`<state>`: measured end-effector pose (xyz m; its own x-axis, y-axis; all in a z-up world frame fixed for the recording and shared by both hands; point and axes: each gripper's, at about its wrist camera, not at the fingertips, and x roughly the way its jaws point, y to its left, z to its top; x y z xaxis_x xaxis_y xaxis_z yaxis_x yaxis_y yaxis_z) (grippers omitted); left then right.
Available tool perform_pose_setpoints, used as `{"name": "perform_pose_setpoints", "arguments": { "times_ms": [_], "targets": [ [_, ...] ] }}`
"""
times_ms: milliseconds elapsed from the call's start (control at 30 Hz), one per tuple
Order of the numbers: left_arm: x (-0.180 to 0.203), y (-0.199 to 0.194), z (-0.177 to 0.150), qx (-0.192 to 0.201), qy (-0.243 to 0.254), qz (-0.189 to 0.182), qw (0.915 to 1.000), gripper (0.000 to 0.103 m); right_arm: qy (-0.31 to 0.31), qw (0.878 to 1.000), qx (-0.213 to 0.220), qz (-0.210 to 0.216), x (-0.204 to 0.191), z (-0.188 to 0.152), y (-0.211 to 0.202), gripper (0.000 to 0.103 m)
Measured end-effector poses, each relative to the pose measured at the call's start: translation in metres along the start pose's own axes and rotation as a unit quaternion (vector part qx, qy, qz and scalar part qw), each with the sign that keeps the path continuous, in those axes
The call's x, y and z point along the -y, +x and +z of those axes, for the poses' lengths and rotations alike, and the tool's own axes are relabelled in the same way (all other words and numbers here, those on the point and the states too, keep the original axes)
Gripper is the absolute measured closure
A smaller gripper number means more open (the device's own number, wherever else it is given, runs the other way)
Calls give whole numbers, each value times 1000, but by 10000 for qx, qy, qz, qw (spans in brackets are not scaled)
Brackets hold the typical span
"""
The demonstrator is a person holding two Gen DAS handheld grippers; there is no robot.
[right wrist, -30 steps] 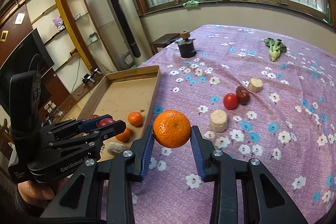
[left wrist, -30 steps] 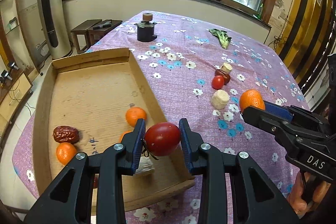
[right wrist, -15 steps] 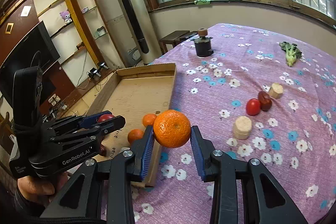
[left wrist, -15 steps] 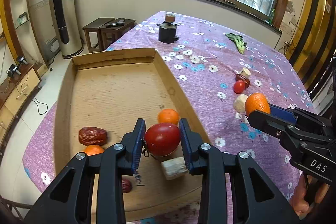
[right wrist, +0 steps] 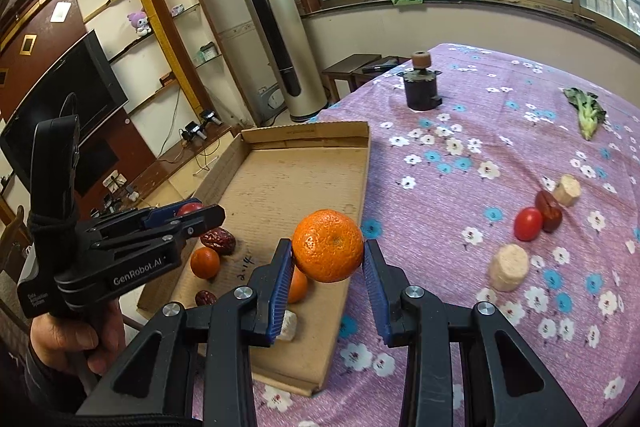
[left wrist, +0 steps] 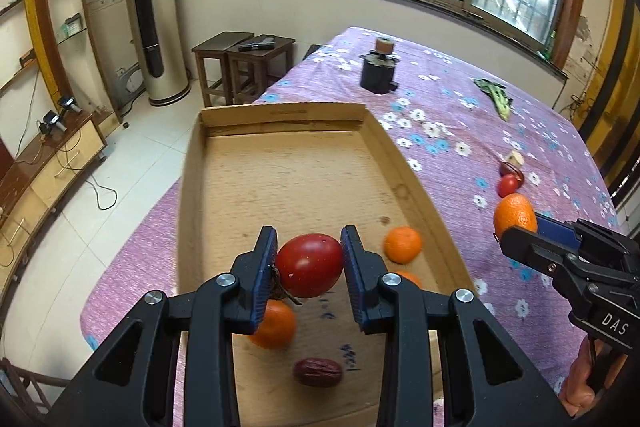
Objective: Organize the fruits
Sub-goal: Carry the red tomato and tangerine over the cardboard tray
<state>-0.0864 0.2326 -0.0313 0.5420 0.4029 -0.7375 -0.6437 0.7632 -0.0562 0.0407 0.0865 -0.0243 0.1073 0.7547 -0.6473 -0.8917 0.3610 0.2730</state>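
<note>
Carried further over the cardboard tray (left wrist: 288,125), the tomato (left wrist: 309,265) is held clamped in the left gripper (left wrist: 308,263), apparently for release among the tangerines (left wrist: 402,244) and red date (left wrist: 318,371) lying inside; an orange (right wrist: 328,245) is gripped by the right gripper (right wrist: 327,267) above the tray's edge

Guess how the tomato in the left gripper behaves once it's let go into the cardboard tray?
The tomato is round and glossy, so it would likely roll on the flat cardboard tray. It may bump the orange beneath. The left gripper pinches it; thin skin probably bruises if squeezed.
</note>
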Motion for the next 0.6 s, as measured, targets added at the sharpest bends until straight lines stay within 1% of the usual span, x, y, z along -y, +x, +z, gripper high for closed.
{"name": "perform_pose_setpoints", "arguments": {
  "times_ms": [600],
  "targets": [
    [-22, 27, 23, -146, 38, 310, 9994, 72, -294, 9984, -409, 252, -16, 24, 61, 68]
  ]
}}
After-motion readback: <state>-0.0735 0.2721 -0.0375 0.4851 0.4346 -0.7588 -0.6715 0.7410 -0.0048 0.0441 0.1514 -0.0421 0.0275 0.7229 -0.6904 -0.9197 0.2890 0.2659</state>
